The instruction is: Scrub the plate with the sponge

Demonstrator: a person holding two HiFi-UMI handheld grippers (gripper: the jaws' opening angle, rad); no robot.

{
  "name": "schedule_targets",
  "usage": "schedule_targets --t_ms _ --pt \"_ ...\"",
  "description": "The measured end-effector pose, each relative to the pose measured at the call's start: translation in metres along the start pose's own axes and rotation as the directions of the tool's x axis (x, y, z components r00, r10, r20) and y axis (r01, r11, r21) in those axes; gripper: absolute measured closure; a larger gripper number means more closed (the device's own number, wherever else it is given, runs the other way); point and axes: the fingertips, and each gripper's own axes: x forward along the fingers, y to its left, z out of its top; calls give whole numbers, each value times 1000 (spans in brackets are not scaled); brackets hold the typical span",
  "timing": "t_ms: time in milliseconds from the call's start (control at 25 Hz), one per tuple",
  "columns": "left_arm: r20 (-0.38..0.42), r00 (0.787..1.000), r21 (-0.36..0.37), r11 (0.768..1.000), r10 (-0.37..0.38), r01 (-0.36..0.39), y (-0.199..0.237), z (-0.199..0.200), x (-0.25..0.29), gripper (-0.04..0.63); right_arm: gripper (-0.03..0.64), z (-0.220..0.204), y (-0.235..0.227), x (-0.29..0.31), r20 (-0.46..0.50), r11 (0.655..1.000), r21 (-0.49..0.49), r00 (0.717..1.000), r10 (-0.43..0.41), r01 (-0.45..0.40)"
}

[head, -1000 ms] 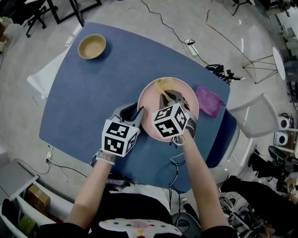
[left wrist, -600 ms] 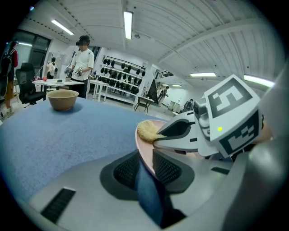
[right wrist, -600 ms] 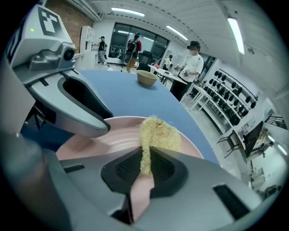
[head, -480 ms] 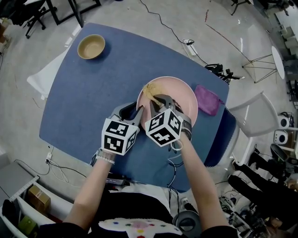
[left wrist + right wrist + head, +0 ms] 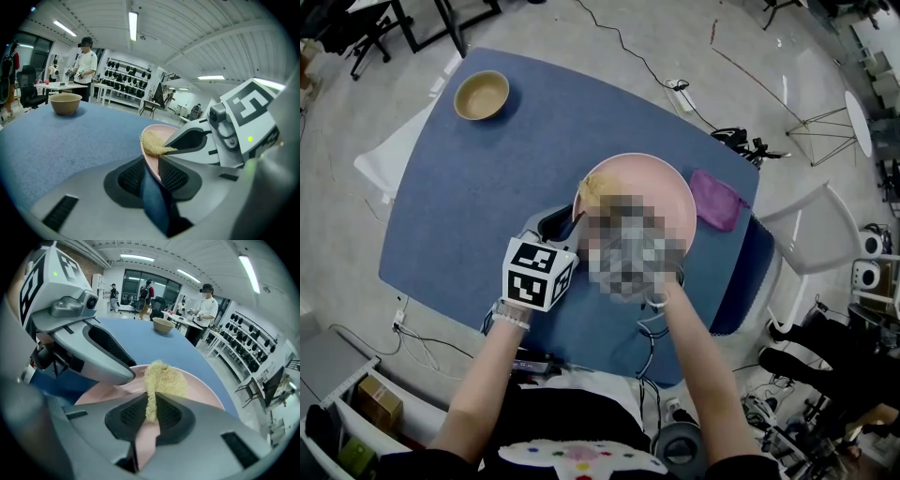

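Left jaws: your left gripper [image 5: 152, 176] is clamped on the rim of the pink plate [image 5: 159, 129]. The rim sits pinched between the two ribbed pads.
Right jaws: your right gripper [image 5: 151, 414] is closed on the sponge [image 5: 161, 378]. A narrow strand of it is squeezed between the pads and the fluffy bulk stands out past the fingertips.
Sponge position: the yellow sponge [image 5: 152, 143] rests against the plate's inner face, close to the rim. In the head view the sponge [image 5: 593, 183] shows at the plate's far-left edge.
Plate position: the plate [image 5: 667, 187] lies on the blue table [image 5: 487, 187] near its right-hand edge. You grip it at the side nearest you, on the left.
Gripper spacing: the two grippers stand just beside each other over the plate's left half. In the head view a mosaic patch covers your right gripper, and only the left gripper [image 5: 567, 223] and its marker cube are clear.
Bowl: a tan bowl [image 5: 482, 95] stands upright at the far-left corner of the table, well apart from the plate.
Cloth: a purple cloth [image 5: 717, 202] lies at the table's right edge, just beside the plate.
Background: a person [image 5: 206, 305] stands at a workbench beyond the table.
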Motion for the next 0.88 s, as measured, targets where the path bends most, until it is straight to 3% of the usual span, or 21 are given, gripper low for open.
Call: schedule_targets --t_ms 440,880 --pt "3 1000 4 1000 3 -3 1 0 -3 495 575 -9 -38 3 -11 994 75 997 -76 76" --pt "4 1000 3 1000 10 -10 0 1 1 495 575 -44 -85 -2 -86 973 138 981 -175 186"
